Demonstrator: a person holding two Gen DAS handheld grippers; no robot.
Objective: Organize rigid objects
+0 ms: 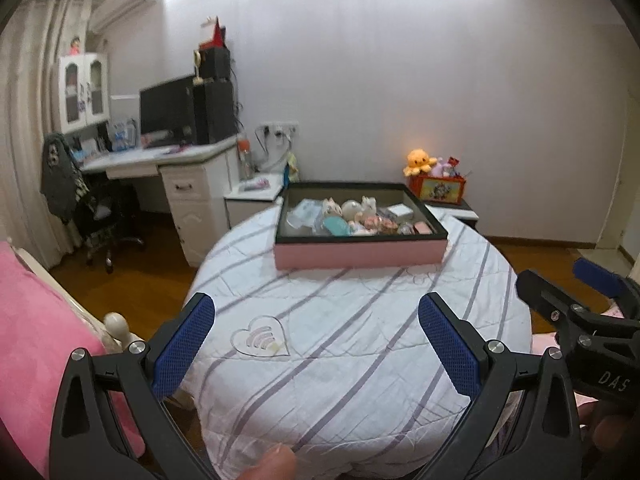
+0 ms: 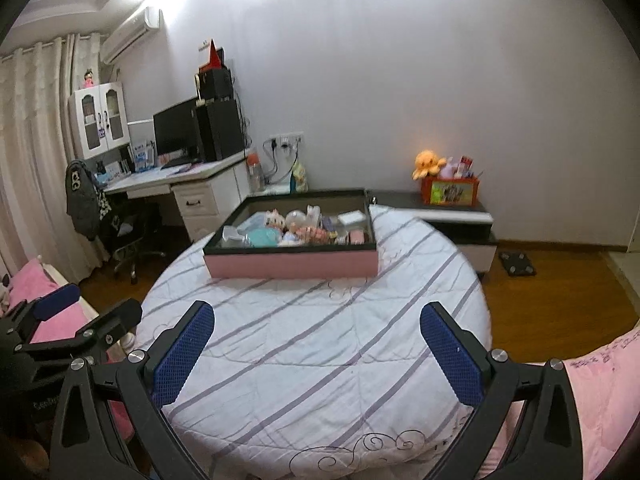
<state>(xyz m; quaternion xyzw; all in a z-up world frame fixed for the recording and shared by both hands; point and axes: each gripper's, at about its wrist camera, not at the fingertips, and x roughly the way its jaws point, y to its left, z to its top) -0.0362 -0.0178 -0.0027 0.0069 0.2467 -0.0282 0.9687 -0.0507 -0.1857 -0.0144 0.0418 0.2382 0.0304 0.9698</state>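
A shallow pink box with a black rim (image 1: 360,254) (image 2: 292,264) sits at the far side of a round table with a striped white cloth (image 1: 352,340) (image 2: 312,352). It holds several small figurines and toys (image 1: 352,216) (image 2: 296,226). My left gripper (image 1: 316,344) is open and empty above the near part of the table. My right gripper (image 2: 316,350) is open and empty too, well short of the box. The right gripper also shows at the right edge of the left wrist view (image 1: 576,292).
A white desk (image 1: 160,160) with a monitor and a black chair (image 1: 100,216) stand at the left. A low cabinet (image 2: 452,216) behind the table carries a red toy box (image 2: 450,190) with plush toys. Pink bedding (image 1: 36,340) lies at the left, wooden floor around.
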